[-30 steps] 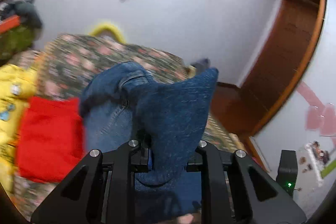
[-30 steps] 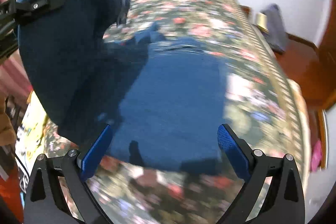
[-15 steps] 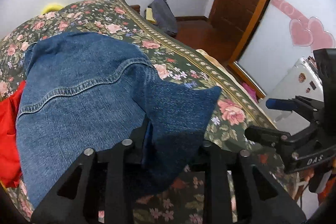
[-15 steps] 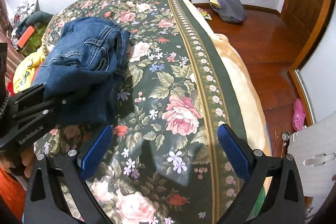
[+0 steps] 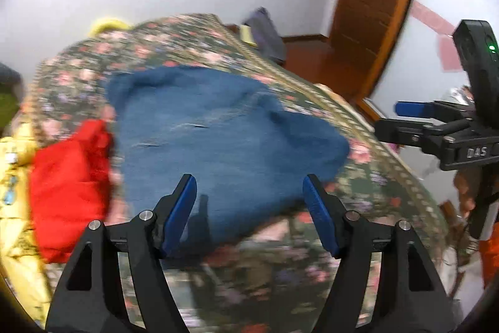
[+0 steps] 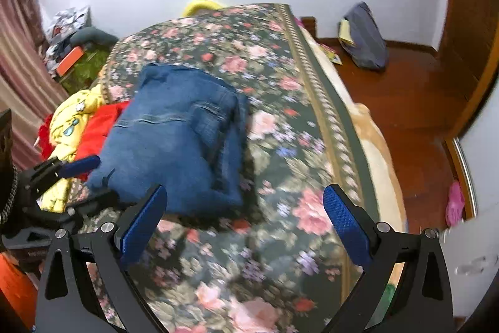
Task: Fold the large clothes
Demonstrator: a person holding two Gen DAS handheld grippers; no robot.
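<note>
So the left gripper (image 5: 249, 192) has just let go of the denim: half a second ago it was clamped on a fold, now its jaws are spread wide with nothing in them. The right gripper (image 6: 244, 208) is wide open and empty too. The jeans (image 6: 177, 136) sit folded in a bundle left of centre in the right view, so I'd guess this fold is done. They're lying on a floral bedspread (image 6: 280, 77), with red (image 5: 68, 183) and yellow clothes (image 6: 71, 114) at the left, and a wood floor (image 6: 405, 102) on the right.
</note>
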